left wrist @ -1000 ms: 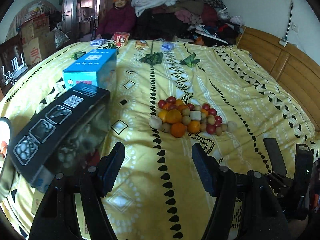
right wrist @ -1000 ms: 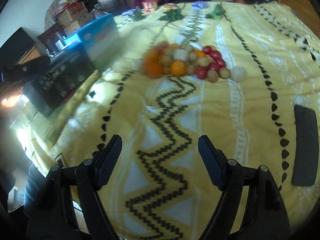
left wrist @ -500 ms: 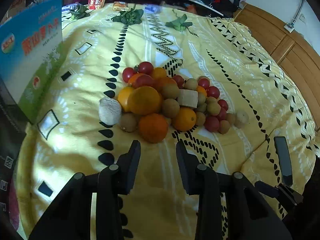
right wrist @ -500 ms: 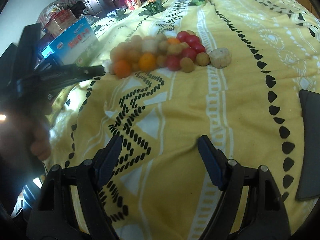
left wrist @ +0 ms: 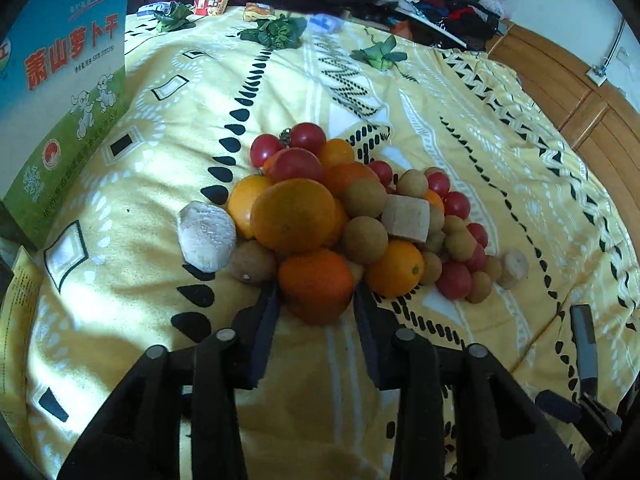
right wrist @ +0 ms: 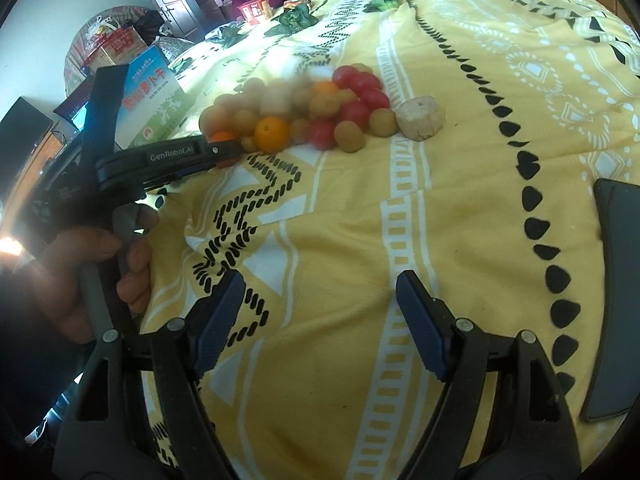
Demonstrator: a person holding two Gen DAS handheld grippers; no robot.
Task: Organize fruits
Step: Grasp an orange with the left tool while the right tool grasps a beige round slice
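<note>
A pile of fruit lies on the yellow patterned bedspread (left wrist: 120, 200): oranges, red tomatoes (left wrist: 307, 138), brown longans (left wrist: 365, 239) and pale cut chunks (left wrist: 207, 236). My left gripper (left wrist: 315, 294) has its fingers on both sides of the nearest dark orange (left wrist: 316, 285), at the pile's front edge, touching or nearly touching it. In the right wrist view the left gripper (right wrist: 224, 151) reaches the same orange (right wrist: 222, 137) from the left. My right gripper (right wrist: 320, 292) is open and empty over bare bedspread, well short of the pile (right wrist: 312, 112).
A blue and green box (left wrist: 60, 92) stands left of the pile. Leafy greens (left wrist: 276, 32), snack packs and clothes lie at the far end. A dark phone (right wrist: 616, 292) lies on the bed at the right. A wooden bed frame (left wrist: 580, 92) runs along the right.
My left gripper has moved forward to the pile and its fingers now flank the nearest orange. The right gripper stayed open and shifted slightly closer to the pile.
</note>
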